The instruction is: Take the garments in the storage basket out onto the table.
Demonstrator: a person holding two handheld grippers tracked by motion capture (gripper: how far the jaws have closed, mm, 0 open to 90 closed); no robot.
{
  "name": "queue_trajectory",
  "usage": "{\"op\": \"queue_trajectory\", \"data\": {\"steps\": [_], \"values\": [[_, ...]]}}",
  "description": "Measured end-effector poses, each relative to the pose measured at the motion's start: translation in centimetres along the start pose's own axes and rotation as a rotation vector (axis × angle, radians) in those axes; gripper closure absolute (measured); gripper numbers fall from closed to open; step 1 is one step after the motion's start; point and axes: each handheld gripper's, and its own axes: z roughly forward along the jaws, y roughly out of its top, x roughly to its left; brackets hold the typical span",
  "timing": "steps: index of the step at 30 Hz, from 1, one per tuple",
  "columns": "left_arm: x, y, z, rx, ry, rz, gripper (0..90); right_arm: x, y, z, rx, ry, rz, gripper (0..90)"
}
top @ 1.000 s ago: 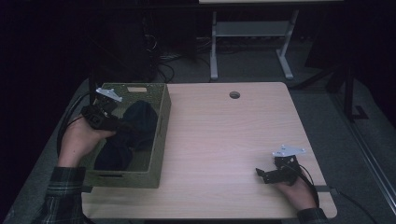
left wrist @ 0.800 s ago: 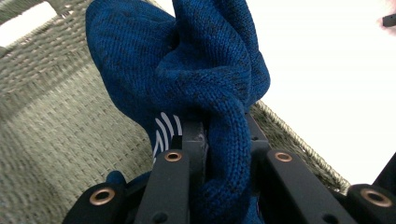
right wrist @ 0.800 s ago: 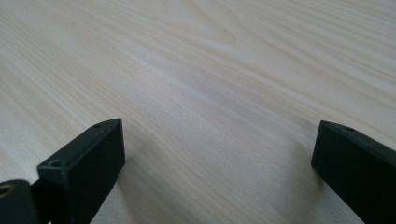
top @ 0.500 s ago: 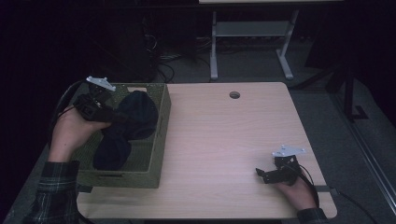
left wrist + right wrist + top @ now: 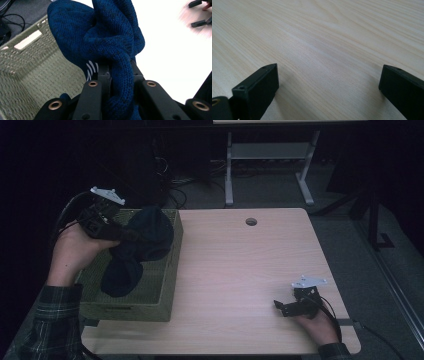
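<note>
A dark blue knitted garment [image 5: 142, 242] hangs from my left gripper [image 5: 125, 234], lifted partly out of the green woven basket [image 5: 167, 270] at the table's left. In the left gripper view the knit [image 5: 110, 42] is bunched and twisted between the two black jaws, which are shut on it [image 5: 120, 75]. Its lower end still droops into the basket. My right gripper [image 5: 281, 307] rests low at the table's front right, jaws wide open [image 5: 328, 82] with only bare wood between them.
The light wooden table [image 5: 240, 270] has a round cable hole [image 5: 251, 222] near its far edge. Behind the table stand a white desk frame [image 5: 270, 165] and floor cables [image 5: 175, 175]. The basket's woven wall [image 5: 22, 50] lies left of the garment.
My left gripper has risen and drawn toward the basket's far left corner, pulling the blue garment up with it. The right gripper has stayed where it was.
</note>
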Motion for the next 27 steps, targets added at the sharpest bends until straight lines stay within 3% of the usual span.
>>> {"op": "queue_trajectory", "data": {"steps": [16, 27], "values": [[-1.8, 3.1, -0.5, -0.027, -0.023, 0.046, 77.6, 0.0, 0.0, 0.0, 0.000, 0.000, 0.001, 2.3], [-3.5, 6.0, 0.1, -0.035, -0.071, 0.104, 77.7, 0.0, 0.0, 0.0, -0.001, 0.000, 0.001, 2.3]]}}
